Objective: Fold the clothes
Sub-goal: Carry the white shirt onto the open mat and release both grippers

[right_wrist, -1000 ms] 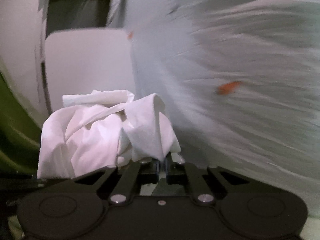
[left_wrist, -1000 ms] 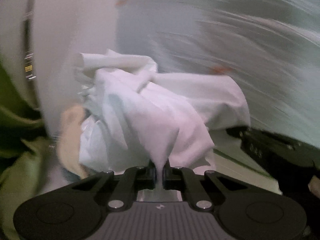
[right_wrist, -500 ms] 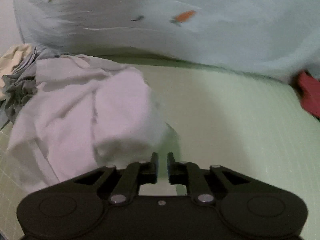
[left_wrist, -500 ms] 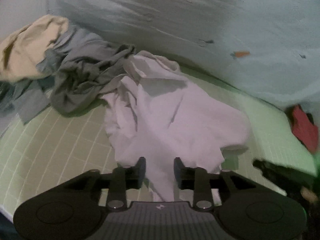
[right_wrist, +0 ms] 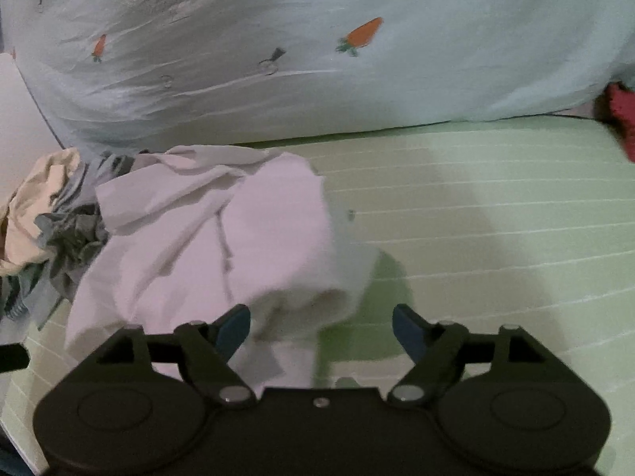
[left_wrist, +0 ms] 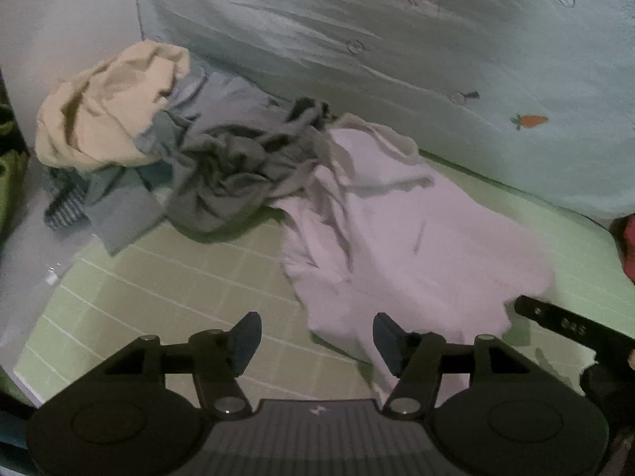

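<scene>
A pale pinkish-white garment [left_wrist: 416, 246] lies crumpled on the green gridded mat [left_wrist: 166, 289]; in the right wrist view the same garment [right_wrist: 222, 234] spreads left of centre. My left gripper [left_wrist: 317, 341] is opening; its pads stand apart, with the garment's near edge lying loose between them. My right gripper [right_wrist: 321, 327] is opening wide too, and a fold of the garment lies under its left side, untouched by the pads. The other gripper's black body [left_wrist: 571, 329] shows at the right edge of the left wrist view.
A heap of clothes sits at the mat's far left: a cream piece [left_wrist: 111, 107], grey ones [left_wrist: 226, 174] and a striped one [left_wrist: 65, 206]. A light blue carrot-print cloth [right_wrist: 317, 51] rises behind the mat. Something red [right_wrist: 621, 111] lies far right. Bare mat [right_wrist: 496, 218] stretches right.
Both grippers held the pale garment bunched in the air a second ago. They came down to the mat, their jaws spread apart, and the garment now lies loose on the mat.
</scene>
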A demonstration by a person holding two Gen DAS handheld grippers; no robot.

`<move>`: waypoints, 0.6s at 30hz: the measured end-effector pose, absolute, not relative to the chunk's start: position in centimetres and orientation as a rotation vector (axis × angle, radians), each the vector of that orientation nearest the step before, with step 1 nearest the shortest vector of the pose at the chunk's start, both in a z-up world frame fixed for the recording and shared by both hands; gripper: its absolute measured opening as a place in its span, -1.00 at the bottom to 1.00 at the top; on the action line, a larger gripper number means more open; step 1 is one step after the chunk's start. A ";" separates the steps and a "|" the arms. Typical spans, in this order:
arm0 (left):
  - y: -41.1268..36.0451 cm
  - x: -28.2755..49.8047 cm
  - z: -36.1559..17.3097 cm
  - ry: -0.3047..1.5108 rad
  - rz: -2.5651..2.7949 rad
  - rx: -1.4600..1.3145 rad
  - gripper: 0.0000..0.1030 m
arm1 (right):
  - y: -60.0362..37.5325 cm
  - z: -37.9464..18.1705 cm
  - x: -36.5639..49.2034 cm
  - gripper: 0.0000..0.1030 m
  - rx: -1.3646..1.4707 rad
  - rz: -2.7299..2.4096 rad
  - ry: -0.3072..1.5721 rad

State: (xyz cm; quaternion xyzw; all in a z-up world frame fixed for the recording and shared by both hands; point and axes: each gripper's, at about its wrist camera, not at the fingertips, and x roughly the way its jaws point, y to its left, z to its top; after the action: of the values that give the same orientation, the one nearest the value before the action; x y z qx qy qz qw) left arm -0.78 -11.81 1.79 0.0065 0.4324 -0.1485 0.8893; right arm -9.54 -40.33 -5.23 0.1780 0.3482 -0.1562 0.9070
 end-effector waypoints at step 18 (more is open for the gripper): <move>-16.8 -1.1 -0.2 0.959 -0.250 -0.126 0.24 | -49.5 3.6 -16.5 -0.77 -0.019 -0.568 0.464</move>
State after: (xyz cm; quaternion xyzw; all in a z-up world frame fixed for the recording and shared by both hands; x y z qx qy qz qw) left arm -1.14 -16.77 -0.20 -0.0606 0.4598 -0.1200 0.8778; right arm -16.52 -49.51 3.65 -0.0093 0.2267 -0.2777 0.9335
